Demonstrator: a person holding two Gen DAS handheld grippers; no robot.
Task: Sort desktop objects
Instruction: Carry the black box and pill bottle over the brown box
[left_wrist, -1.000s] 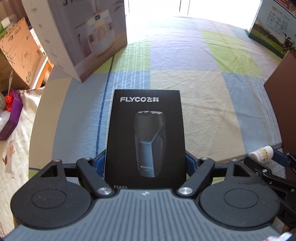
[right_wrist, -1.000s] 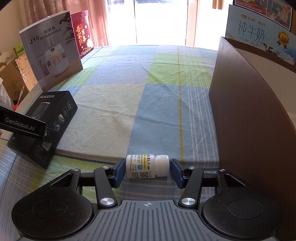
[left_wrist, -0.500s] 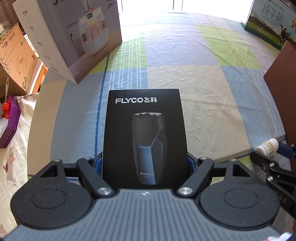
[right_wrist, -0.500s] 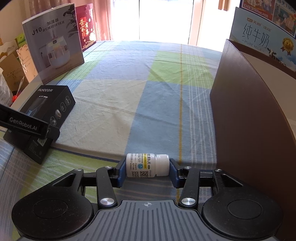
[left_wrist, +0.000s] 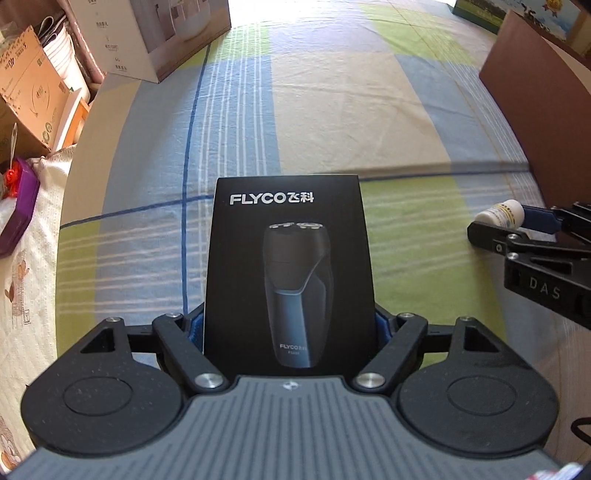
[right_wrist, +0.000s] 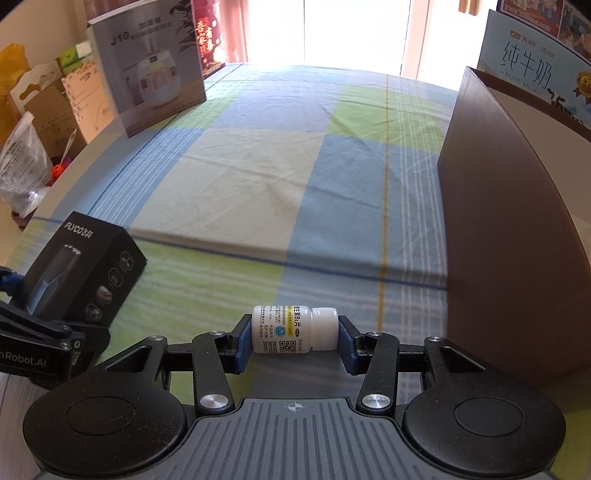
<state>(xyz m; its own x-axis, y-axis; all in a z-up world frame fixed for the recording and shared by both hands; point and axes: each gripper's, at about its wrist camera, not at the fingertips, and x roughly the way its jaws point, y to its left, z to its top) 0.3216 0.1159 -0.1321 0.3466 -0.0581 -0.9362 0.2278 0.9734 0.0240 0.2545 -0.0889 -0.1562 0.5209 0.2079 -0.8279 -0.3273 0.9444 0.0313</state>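
Observation:
A black FLYCO shaver box (left_wrist: 290, 273) is clamped between the blue pads of my left gripper (left_wrist: 290, 325) and held above the checked tablecloth. From the right wrist view the same shaver box (right_wrist: 79, 271) hangs at the far left, tilted, clear of the cloth. My right gripper (right_wrist: 294, 338) is shut on a small white pill bottle (right_wrist: 294, 329), lying sideways with its cap to the right. In the left wrist view the pill bottle (left_wrist: 500, 214) and the right gripper show at the right edge.
A tall dark brown open box (right_wrist: 509, 236) stands on the right, a milk carton (right_wrist: 535, 70) behind it. A white humidifier box (right_wrist: 151, 77) stands at the back left. Cardboard boxes and bags (left_wrist: 29, 107) lie off the table's left edge.
Both grippers have pulled back and risen, each keeping its hold. The shaver box has lifted off the cloth, and the right gripper has closed fully on the bottle.

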